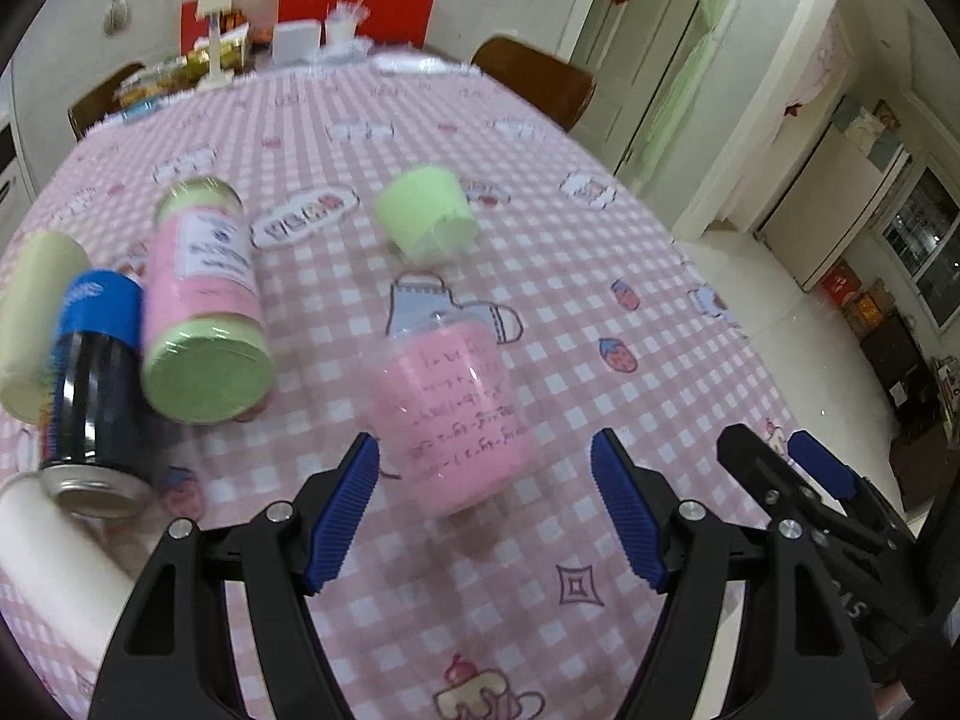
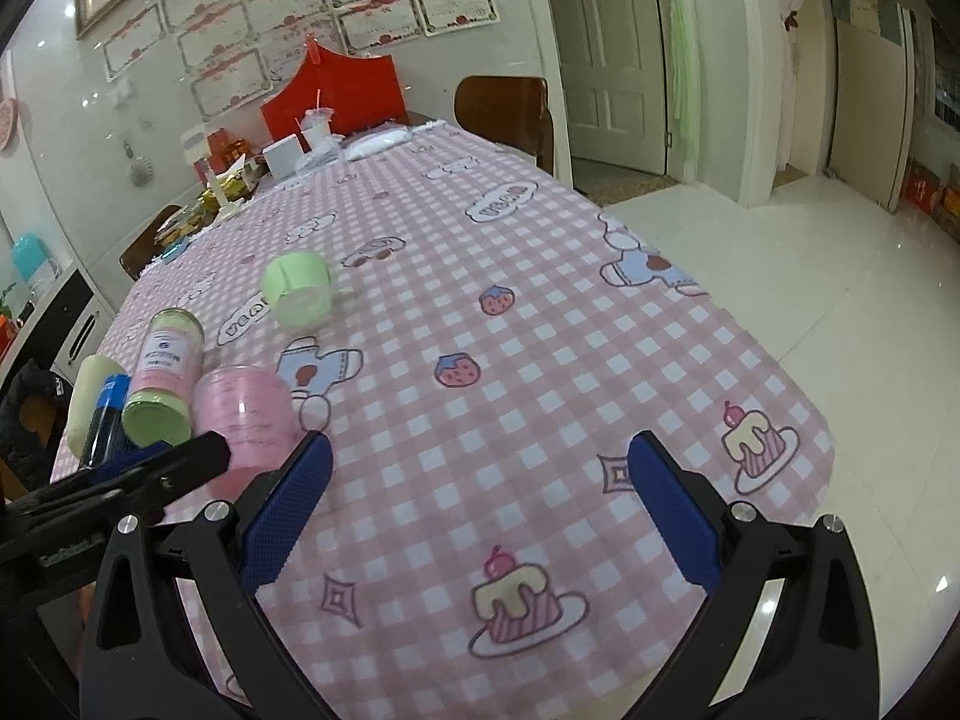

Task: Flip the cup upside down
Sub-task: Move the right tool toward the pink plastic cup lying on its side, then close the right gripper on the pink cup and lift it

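A pink cup (image 1: 453, 414) with dark writing stands on the pink checked tablecloth (image 1: 540, 276), its mouth toward the cloth as far as I can tell. My left gripper (image 1: 486, 516) is open, its blue pads on either side of the cup's near end without touching it. The cup also shows in the right wrist view (image 2: 243, 420), partly behind the left gripper (image 2: 144, 462). My right gripper (image 2: 480, 510) is open and empty above the cloth, to the right of the cup. It shows at the right edge of the left wrist view (image 1: 786, 468).
A green cup (image 1: 426, 213) lies on its side further back. A pink bottle with a green cap (image 1: 201, 300), a dark can with a blue label (image 1: 96, 384), a cream tube (image 1: 30, 312) and a white cylinder (image 1: 48, 564) crowd the left. The table edge (image 2: 780, 360) drops to the tiled floor on the right.
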Tool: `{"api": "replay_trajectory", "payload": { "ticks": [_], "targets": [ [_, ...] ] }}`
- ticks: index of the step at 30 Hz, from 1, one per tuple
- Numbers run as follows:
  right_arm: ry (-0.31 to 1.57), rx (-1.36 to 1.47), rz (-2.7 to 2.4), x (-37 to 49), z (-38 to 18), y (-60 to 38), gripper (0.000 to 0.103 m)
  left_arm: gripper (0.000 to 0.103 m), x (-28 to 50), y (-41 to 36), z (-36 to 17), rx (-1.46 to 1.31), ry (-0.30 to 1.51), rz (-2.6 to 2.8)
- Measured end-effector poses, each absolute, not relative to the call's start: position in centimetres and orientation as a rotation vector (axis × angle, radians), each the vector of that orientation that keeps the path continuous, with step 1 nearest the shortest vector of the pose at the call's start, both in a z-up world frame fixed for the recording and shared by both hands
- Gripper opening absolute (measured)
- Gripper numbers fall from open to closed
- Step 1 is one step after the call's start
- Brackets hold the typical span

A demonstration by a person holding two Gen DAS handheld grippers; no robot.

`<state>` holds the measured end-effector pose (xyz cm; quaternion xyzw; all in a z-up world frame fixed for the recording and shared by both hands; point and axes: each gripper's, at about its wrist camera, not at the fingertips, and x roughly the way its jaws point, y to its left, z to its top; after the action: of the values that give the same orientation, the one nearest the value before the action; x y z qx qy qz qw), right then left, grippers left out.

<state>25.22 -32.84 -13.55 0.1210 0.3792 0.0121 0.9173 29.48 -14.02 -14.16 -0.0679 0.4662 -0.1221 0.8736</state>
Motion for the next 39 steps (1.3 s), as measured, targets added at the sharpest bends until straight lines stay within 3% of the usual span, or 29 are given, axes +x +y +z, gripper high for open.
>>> {"api": "replay_trajectory", "payload": {
  "ticks": [10,11,12,26,39],
  "targets": [
    [0.850,0.305,0.013,27.2,-16.4,-34.5,0.095,0.072,32.0,-14.4,-16.6,-0.152,1.023,-0.199],
    [0.852,0.309,0.016,27.2,-16.5,-34.6,0.095,0.071,32.0,-14.3,-16.5,-0.159,1.010,-0.203],
    [0.854,0.311,0.017,27.2,-16.6,-34.7,0.095,0.062,31.9,-14.3,-16.5,-0.155,0.996,-0.195],
    [0.818,0.308,0.019,24.4,-14.2,-33.8,0.095,0.062,29.1,-14.9,-14.4,-0.042,0.932,-0.203],
    [0.830,0.221,0.052,19.7,-13.0,-29.2,0.095,0.062,22.2,-11.0,-13.5,-0.038,0.924,-0.180]
  ]
}}
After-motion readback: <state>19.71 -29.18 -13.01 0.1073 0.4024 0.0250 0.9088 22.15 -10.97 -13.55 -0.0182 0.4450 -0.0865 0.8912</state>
